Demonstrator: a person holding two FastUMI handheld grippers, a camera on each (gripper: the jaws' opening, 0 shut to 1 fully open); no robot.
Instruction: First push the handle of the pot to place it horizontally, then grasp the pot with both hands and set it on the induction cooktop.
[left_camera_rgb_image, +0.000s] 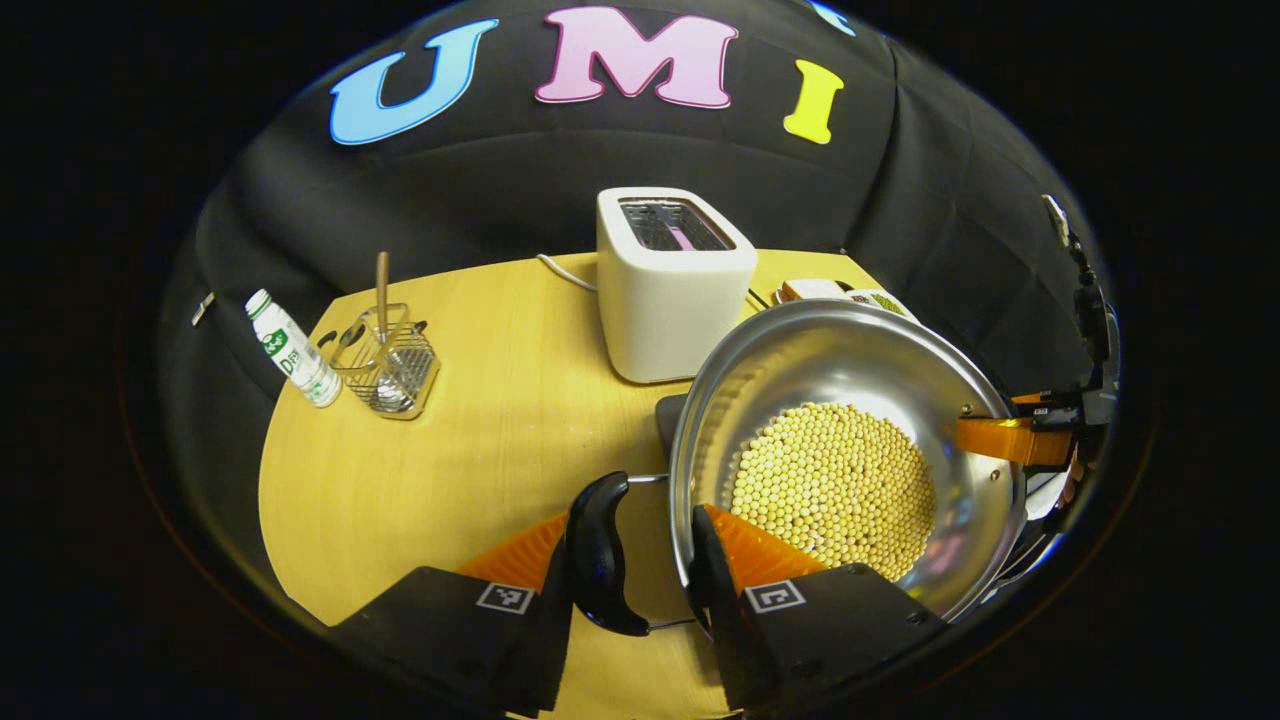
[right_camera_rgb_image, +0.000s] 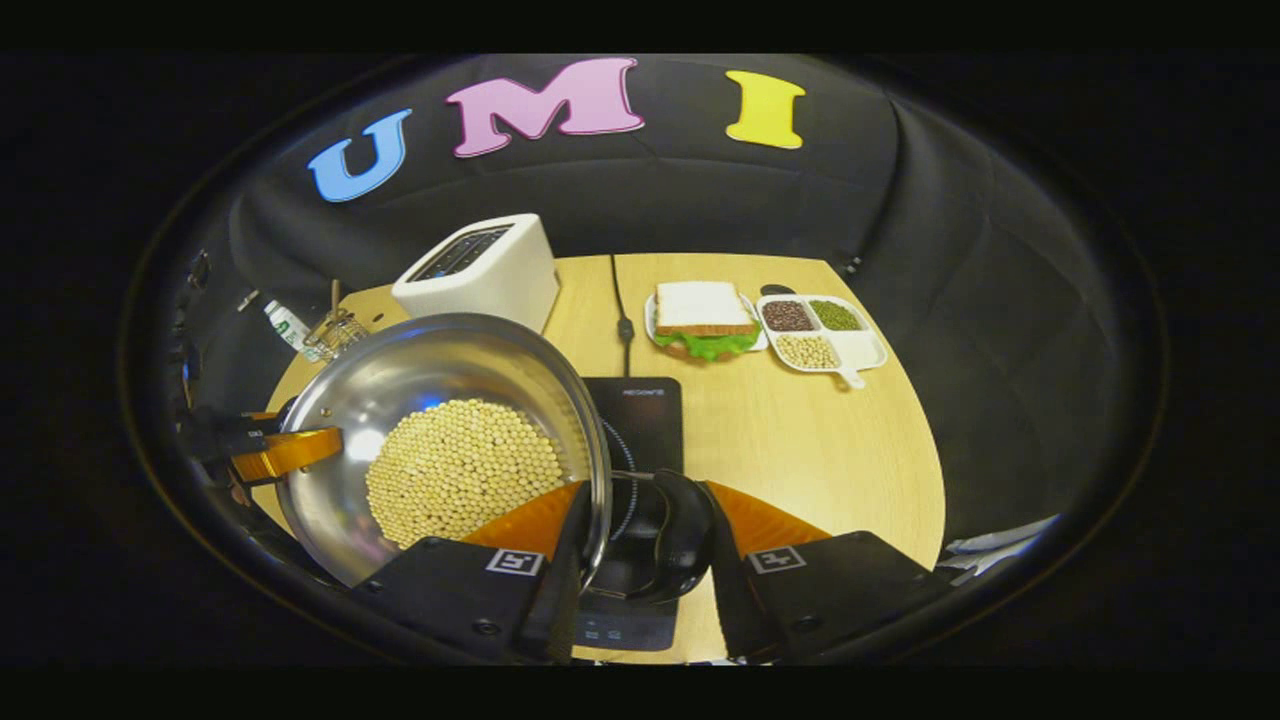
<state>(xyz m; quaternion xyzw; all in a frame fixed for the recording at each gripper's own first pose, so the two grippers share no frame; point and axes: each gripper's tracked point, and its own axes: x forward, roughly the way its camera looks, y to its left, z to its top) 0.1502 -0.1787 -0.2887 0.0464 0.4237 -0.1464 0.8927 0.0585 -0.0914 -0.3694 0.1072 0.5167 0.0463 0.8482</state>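
The left gripper (left_camera_rgb_image: 645, 560) straddles the pot (left_camera_rgb_image: 850, 400) at its near side: one finger lies inside the rim, the other outside the black loop handle (left_camera_rgb_image: 600, 555), closed on that handle and the rim beside it. The right gripper (right_camera_rgb_image: 640, 545) does the same at the opposite side, clamped across the rim and the second black handle (right_camera_rgb_image: 680, 540). In the right gripper view the left gripper (right_camera_rgb_image: 285, 450) shows again at the pot's far edge.

The pot is a shiny round steel bowl, its bottom covered with small pale yellow beans (left_camera_rgb_image: 835, 485). It sits tilted over the flat black induction cooktop (right_camera_rgb_image: 640, 410); I cannot tell if they touch.

Behind the pot stands a smooth white toaster (left_camera_rgb_image: 675, 285), close to its rim, with a cord running off behind. Further off on the pale wooden table (left_camera_rgb_image: 480, 430) are a wire basket (left_camera_rgb_image: 390, 365) holding a wooden stick, and a small white bottle (left_camera_rgb_image: 295, 350) just beside it. Past the cooktop lie a sandwich (right_camera_rgb_image: 705, 320) with lettuce and a white divided tray (right_camera_rgb_image: 825, 335) of dark, green and yellow beans.
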